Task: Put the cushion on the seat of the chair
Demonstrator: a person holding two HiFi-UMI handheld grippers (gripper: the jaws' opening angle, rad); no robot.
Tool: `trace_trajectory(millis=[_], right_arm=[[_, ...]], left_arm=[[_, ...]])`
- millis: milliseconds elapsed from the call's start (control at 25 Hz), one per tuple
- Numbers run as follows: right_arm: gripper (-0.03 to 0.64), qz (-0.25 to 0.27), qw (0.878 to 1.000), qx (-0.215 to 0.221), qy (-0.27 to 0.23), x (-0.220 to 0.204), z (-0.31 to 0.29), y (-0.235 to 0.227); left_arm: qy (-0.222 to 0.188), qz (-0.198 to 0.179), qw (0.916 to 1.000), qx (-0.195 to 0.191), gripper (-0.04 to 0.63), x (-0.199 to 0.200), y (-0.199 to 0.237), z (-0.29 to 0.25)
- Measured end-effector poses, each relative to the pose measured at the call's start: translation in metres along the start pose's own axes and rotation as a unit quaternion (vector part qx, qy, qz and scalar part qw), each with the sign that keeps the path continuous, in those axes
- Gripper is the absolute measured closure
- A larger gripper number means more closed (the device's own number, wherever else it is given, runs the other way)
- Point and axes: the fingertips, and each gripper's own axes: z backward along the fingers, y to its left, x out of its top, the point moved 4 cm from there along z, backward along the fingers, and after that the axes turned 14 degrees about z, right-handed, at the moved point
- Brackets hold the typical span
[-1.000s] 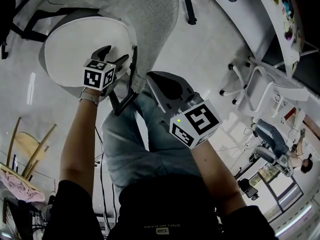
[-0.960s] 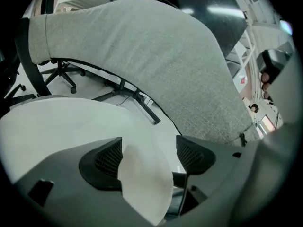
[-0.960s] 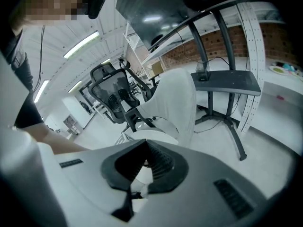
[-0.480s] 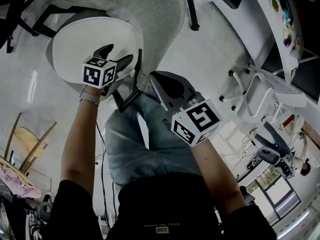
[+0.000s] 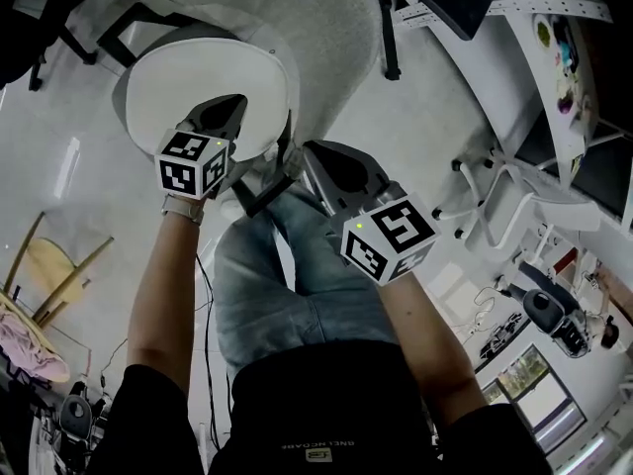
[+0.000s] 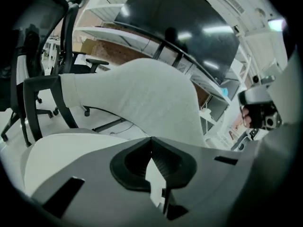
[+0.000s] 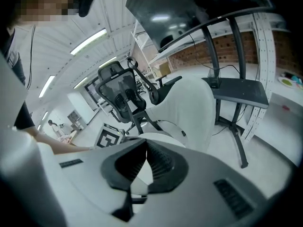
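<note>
Lifted a little since the earlier frame, the left tongs have just been closing and hang over the near edge of the round white cushion. The cushion lies on the seat of the chair. The right tongs are just beside the cushion's right edge.

Left gripper view: tips pressed together, nothing between them, cushion below.

Right gripper view: tips meet, empty, cushion beyond them.

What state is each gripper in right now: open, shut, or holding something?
Left gripper: shut, jaws just closed, nothing between them.
Right gripper: shut, nothing held.
</note>
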Motion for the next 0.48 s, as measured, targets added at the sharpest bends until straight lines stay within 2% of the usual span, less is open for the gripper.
trace_trajectory(millis=[80,240,480], right_arm=[[0.607,0.004,1.000,0.002,-0.002,0.005,-0.001,0.002],[0.607,0.016,1.000,0.006,-0.002,0.012,-0.003,0.014],[0.607,0.030,0.999,0.022,-0.005,0.019,-0.005,0.037]], left_arm=[[-0.019,0.001,0.9998,-0.010,0.583,0.009,-0.007,0.012],[-0.034,-0.022,0.9991,-0.015,0.584,0.018,-0.021,0.039],[-0.057,-0.010,0.9979,-0.029,0.584,0.022,-0.037,0.081]])
